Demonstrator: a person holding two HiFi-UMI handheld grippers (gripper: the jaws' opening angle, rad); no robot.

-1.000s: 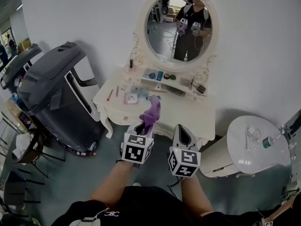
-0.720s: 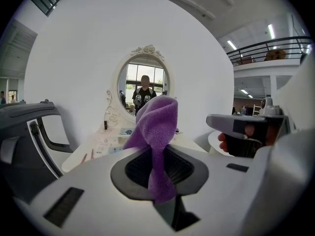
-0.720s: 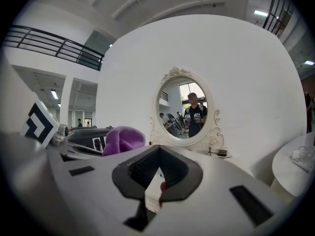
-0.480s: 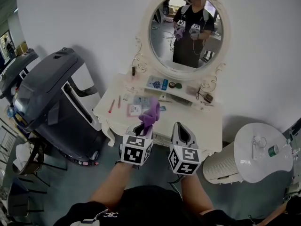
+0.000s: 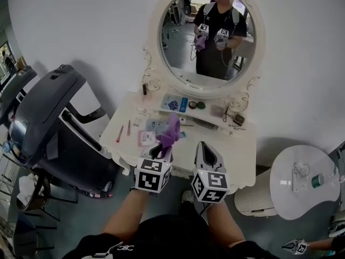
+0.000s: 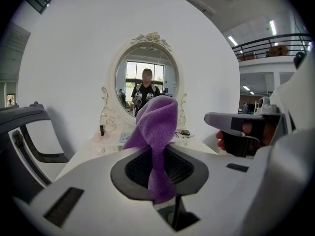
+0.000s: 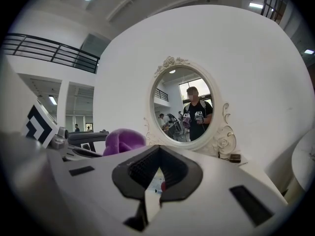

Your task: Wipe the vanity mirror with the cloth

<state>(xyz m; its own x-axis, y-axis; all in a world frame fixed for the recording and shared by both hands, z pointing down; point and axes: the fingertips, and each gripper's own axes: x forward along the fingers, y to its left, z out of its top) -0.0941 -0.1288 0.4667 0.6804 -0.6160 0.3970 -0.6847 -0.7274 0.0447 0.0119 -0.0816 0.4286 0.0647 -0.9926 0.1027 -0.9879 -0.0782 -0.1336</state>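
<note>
Cloth [image 5: 171,130] purple; mirror frame [image 5: 154,42] white, scrollwork; vanity table [image 5: 237,156] white; machine [image 5: 48,117] dark grey.

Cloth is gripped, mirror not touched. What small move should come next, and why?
Probably raise the left gripper forward and up toward the mirror: it is shut on the purple cloth, but is low, in front of the vanity, with the cloth apart from the glass.

Small toiletries [image 5: 183,104] on the table [image 5: 237,155] appearing too small to name, purple cloth [image 6: 155,127] covering the lower edge of the vanity mirror [image 6: 138,75], dark grey machine [image 5: 48,117] running off the left edge.
</note>
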